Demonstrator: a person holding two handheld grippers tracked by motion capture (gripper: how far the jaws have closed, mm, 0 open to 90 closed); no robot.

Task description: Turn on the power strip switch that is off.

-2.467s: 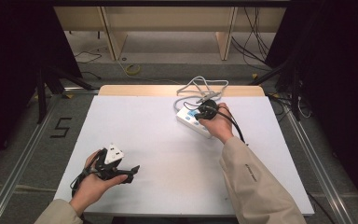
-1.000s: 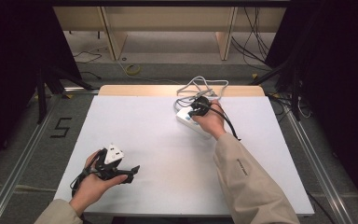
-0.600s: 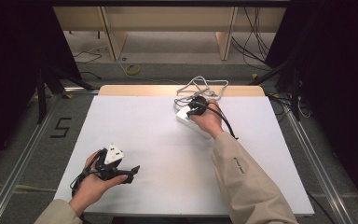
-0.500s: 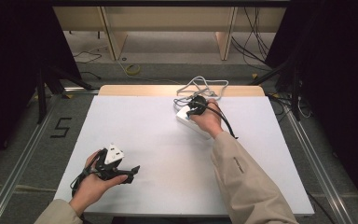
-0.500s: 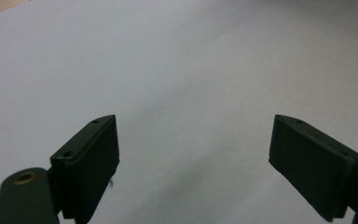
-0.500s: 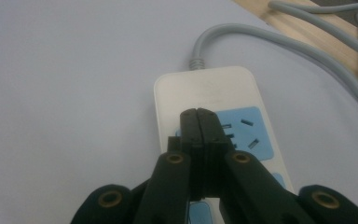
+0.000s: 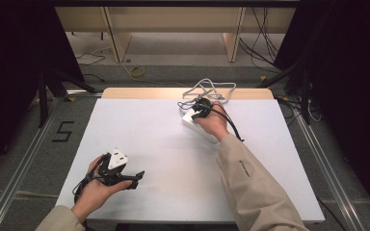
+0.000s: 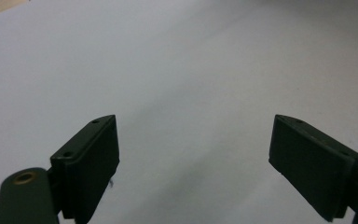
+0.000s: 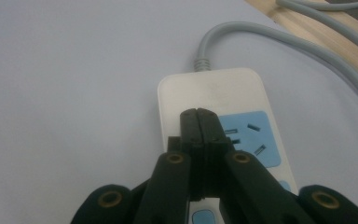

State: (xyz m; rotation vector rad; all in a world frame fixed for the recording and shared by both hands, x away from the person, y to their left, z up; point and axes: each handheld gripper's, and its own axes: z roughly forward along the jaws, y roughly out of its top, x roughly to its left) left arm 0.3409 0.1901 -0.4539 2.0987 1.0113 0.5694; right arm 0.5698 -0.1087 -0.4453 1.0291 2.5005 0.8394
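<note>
Power strip (image 9: 216, 121): white, flat on the white table (image 7: 164, 144) toward its far right part, near the wooden far edge; blue socket panel facing up.
Right gripper (image 9: 198, 116): jaws pressed together with nothing between them, tips over the strip's top face beside the blue socket panel; contact with the plastic not certain.
Right gripper, high view (image 7: 200, 109): a dark shape in the hand over the strip's far end; jaw state unreadable at this size.
Left gripper (image 7: 137, 177): near the table's front left corner, well apart from the strip, grey three-cornered plate on top.
Left gripper, own view (image 8: 193, 154): jaws set wide apart, nothing between them, bare white tabletop ahead.
Grey cord (image 9: 279, 46): leaving the strip's far end, curving off over the wooden edge.
Cord, high view (image 7: 212, 89): heaped in loose loops at the table's far edge.
Seen from the right gripper view alone: socket slots, a small blue button near the strip's near end.
Seen from the high view alone: both sleeves, the gap between the two hands.
</note>
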